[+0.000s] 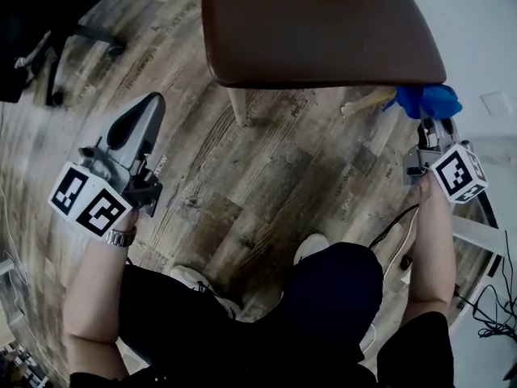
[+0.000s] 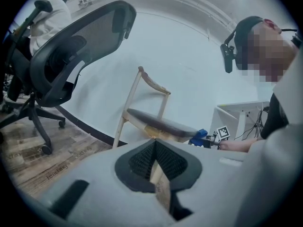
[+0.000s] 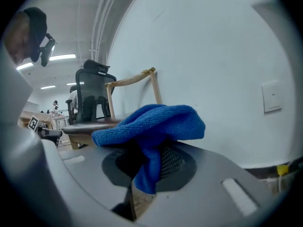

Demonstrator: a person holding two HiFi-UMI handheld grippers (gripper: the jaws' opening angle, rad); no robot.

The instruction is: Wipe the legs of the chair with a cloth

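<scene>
Right gripper view: cloth clamped in right gripper.

Plank floor carries a chair and office chair.

**Around the chair**

Straight ahead on the floor. Far left — office chair. Left claw left of the front leg. Right claw at right, cloth in it — beside another leg.
</scene>
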